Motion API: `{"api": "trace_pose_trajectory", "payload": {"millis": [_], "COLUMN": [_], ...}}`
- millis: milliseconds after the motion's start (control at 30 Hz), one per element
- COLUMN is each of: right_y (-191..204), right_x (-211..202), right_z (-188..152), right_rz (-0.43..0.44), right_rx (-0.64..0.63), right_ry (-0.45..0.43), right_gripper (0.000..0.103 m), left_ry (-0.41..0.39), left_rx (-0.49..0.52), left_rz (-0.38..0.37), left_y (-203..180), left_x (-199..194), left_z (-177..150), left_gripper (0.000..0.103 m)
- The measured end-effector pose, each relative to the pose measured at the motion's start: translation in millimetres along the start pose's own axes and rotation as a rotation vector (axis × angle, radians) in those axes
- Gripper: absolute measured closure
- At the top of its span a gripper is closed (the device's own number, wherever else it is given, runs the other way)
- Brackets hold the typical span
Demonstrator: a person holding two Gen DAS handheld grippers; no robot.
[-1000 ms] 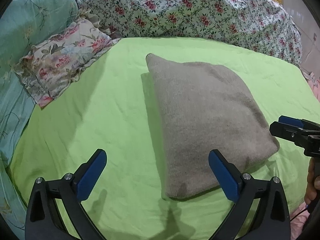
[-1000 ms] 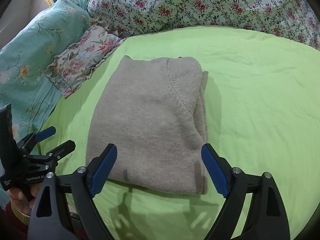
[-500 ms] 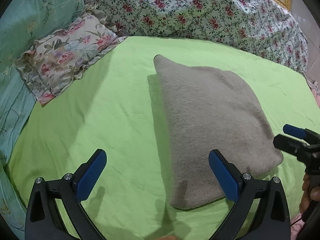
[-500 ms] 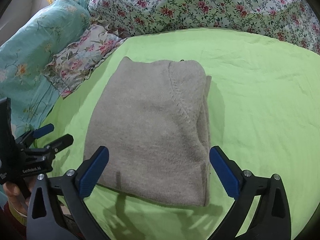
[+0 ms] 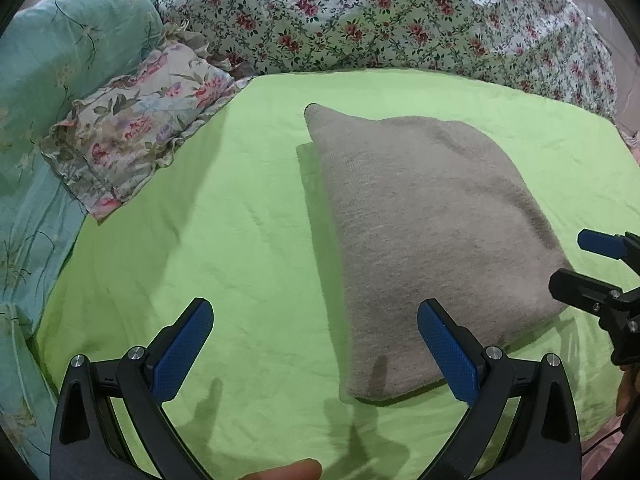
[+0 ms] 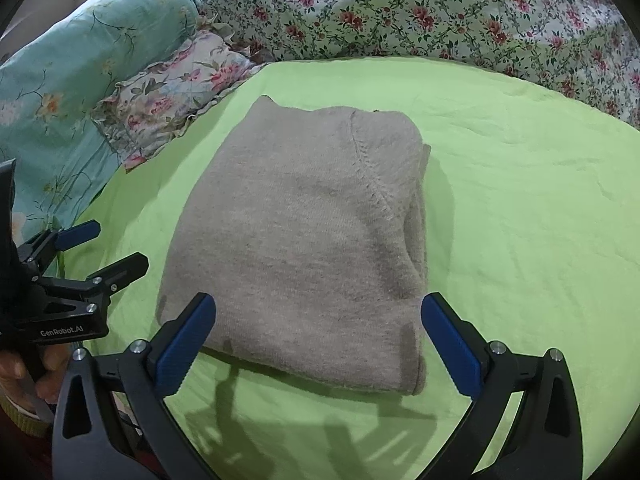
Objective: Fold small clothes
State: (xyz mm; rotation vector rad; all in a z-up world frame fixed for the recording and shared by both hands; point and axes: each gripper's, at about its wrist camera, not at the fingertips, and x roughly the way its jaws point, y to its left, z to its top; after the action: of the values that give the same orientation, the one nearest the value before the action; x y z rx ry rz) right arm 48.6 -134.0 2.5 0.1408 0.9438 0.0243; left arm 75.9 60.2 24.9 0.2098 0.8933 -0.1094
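A grey knit garment (image 5: 424,240) lies folded into a compact rectangle on the green sheet (image 5: 240,240); it also shows in the right wrist view (image 6: 304,248). My left gripper (image 5: 316,340) is open and empty, held above the sheet at the garment's near left corner. My right gripper (image 6: 316,340) is open and empty, hovering over the garment's near edge. Each gripper shows in the other's view, the right one at the right edge (image 5: 576,264), the left one at the left edge (image 6: 100,248), both open.
A floral frilled pillow (image 5: 136,136) lies at the back left on a teal quilt (image 5: 60,64). A rose-print quilt (image 5: 400,20) is piled along the back of the bed. The green sheet (image 6: 520,200) stretches to the right of the garment.
Both grippers have drawn back from the garment and risen slightly. The right gripper's jaws have opened wider. The garment has stayed in place.
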Motion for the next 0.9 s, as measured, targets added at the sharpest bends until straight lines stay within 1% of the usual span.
{"api": "trace_pose_trajectory", "payload": {"millis": [467,900], "right_y": [-0.9,1.1], "right_x": [0.6,7.0], "right_z": [1.1,2.4], "right_rz": [0.006,0.018], "right_rx": [0.020,0.025], "right_ry": [0.007,0.024], "right_gripper": [0.001,0.001], "left_ry": [0.005,0.016], "left_rx": [0.033,0.017], "left_rz": [0.008,-0.005], "left_y": [-4.2,-1.3], "left_x": [0.4,3.0], "left_z": [-1.1,-0.5], "left_gripper": [0.001,0.001]}}
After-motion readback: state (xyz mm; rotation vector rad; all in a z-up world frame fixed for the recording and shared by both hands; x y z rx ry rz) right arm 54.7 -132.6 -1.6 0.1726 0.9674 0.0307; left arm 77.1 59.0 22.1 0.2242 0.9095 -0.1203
